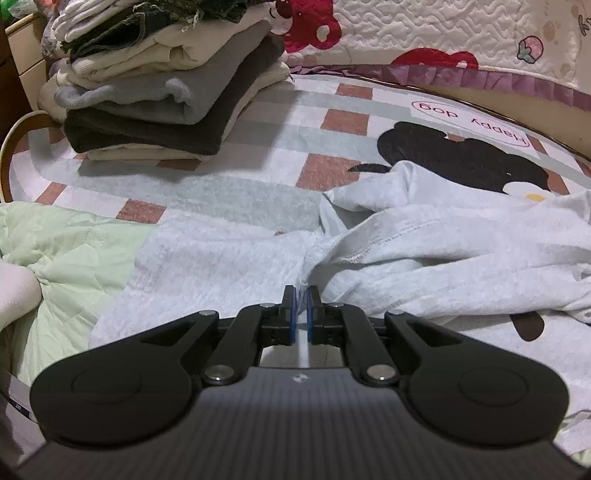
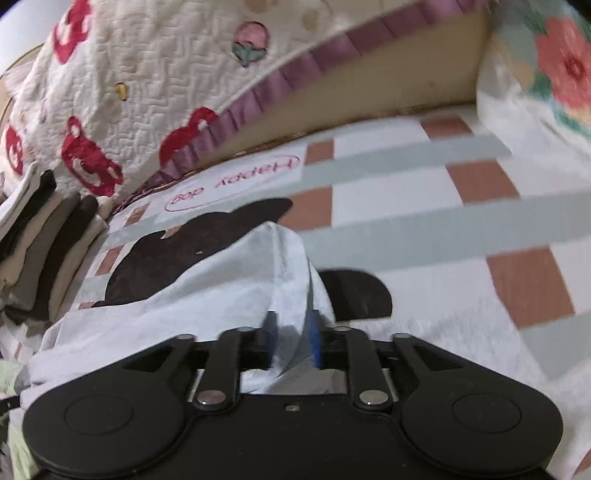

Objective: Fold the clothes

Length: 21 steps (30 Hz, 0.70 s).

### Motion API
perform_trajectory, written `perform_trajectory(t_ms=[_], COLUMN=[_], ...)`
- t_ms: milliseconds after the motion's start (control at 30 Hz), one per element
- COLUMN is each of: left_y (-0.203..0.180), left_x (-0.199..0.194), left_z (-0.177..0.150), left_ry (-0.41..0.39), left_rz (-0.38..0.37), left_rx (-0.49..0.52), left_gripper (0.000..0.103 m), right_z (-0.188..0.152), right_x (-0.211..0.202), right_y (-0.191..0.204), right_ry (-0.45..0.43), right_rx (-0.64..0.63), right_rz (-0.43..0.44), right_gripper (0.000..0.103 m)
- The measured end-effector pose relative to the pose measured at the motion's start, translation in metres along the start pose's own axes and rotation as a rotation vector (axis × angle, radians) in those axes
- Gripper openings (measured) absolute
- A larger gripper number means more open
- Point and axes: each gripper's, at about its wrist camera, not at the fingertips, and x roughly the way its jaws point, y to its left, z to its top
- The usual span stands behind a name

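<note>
A pale blue-grey garment lies crumpled on a checked blanket with a black dog print. My left gripper is shut on a thin fold of the garment at its near edge. In the right wrist view the same garment bunches up between the fingers of my right gripper, which is shut on it and holds a peak of cloth raised above the blanket. That view is blurred.
A tall stack of folded clothes stands at the back left, also at the left edge of the right wrist view. A light green quilt lies at the left. A quilted cover with red bears rises behind the blanket.
</note>
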Motion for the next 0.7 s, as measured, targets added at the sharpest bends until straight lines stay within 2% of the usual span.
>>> perform_trajectory(t_ms=[67, 133, 200, 267, 300, 333, 367, 400, 433, 500, 567, 633, 700], left_y=[0.0, 0.001, 0.002, 0.003, 0.004, 0.005, 0.005, 0.006, 0.006, 0.003, -0.001, -0.004, 0.001], left_x=[0.001, 0.002, 0.003, 0.003, 0.003, 0.003, 0.001, -0.001, -0.003, -0.024, -0.05, -0.08, -0.107], left_z=[0.0, -0.001, -0.001, -0.001, 0.0, 0.0, 0.0, 0.001, 0.002, 0.005, 0.008, 0.01, 0.008], left_ry=[0.003, 0.008, 0.011, 0.01, 0.007, 0.004, -0.012, -0.03, -0.048, -0.133, -0.213, -0.282, -0.342], left_rz=[0.002, 0.005, 0.007, 0.005, 0.004, 0.004, -0.002, -0.008, -0.014, -0.07, -0.106, -0.093, -0.053], left_rx=[0.0, -0.002, -0.009, -0.019, -0.023, -0.026, -0.026, -0.025, -0.024, -0.005, 0.025, 0.077, 0.126], left_gripper=[0.005, 0.005, 0.005, 0.005, 0.005, 0.005, 0.004, 0.003, 0.001, 0.0, 0.0, 0.0, 0.0], right_z=[-0.002, -0.002, 0.0, 0.004, 0.006, 0.007, 0.009, 0.011, 0.012, 0.012, 0.009, 0.007, 0.004], right_x=[0.005, 0.011, 0.019, 0.024, 0.027, 0.026, 0.025, 0.024, 0.014, -0.006, -0.045, -0.091, -0.134], right_y=[-0.004, -0.011, -0.016, -0.015, -0.013, -0.01, -0.006, -0.002, 0.004, 0.016, 0.034, 0.048, 0.059], right_ry=[0.001, 0.002, -0.001, -0.007, -0.011, -0.019, -0.027, -0.036, -0.061, -0.117, -0.199, -0.27, -0.317], right_rx=[0.035, 0.078, 0.119, 0.1, 0.072, 0.04, 0.006, -0.027, -0.062, -0.132, -0.21, -0.263, -0.391], right_rz=[0.029, 0.04, 0.043, 0.04, 0.034, 0.03, 0.027, 0.024, 0.014, -0.007, -0.034, -0.031, -0.051], right_gripper=[0.032, 0.039, 0.04, 0.04, 0.035, 0.014, 0.005, 0.005, 0.005, 0.005, 0.004, 0.004, 0.004])
